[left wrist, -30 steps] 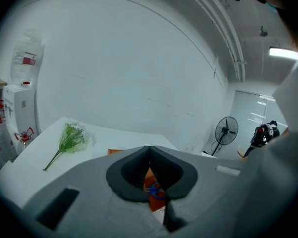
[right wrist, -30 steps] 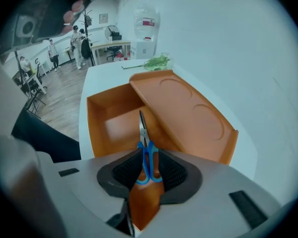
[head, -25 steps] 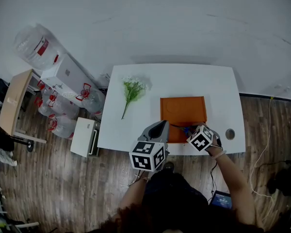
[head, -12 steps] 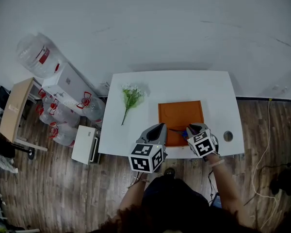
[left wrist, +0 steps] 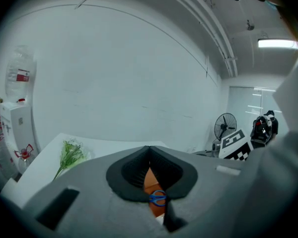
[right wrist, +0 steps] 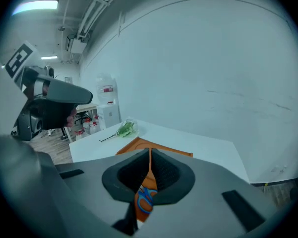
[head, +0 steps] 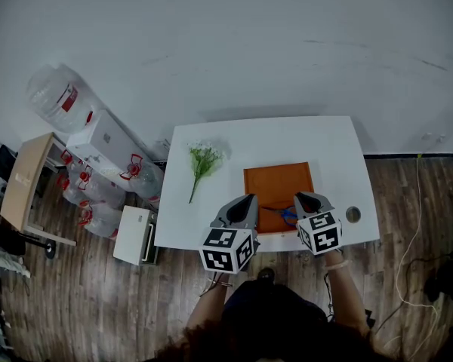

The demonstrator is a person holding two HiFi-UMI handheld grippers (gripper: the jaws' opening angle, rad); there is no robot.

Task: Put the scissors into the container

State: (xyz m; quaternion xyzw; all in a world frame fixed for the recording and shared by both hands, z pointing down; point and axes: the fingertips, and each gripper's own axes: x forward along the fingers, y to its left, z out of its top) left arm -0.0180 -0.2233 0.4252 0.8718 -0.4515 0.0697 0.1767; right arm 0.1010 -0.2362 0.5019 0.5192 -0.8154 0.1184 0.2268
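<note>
Head view: the scissors point(head: 287, 216) lie flat inside the orange container point(head: 275, 183), near its front edge, with the blue handles showing as a small bright loop and the dark blades pointing left. The container sits on the white table point(head: 287, 138), with a sprig of flowers point(head: 204, 159) well apart to its left. The left gripper point(head: 245, 200) and right gripper point(head: 306, 198) hover at the table's near edge, one on each side of the scissors — neither touching them.

Left gripper view: the left gripper point(left wrist: 149, 150) has its jaws pressed together at the tips, with nothing between them. Through the gap lower down, the blue handles of the scissors point(left wrist: 158, 199) show against the orange container point(left wrist: 150, 180). This view alone shows a standing fan point(left wrist: 223, 125).

Right gripper view: the right gripper point(right wrist: 150, 152) is likewise closed tip to tip and empty. The scissors point(right wrist: 145, 200) appear larger here — two blue finger loops on the orange container point(right wrist: 174, 151).
</note>
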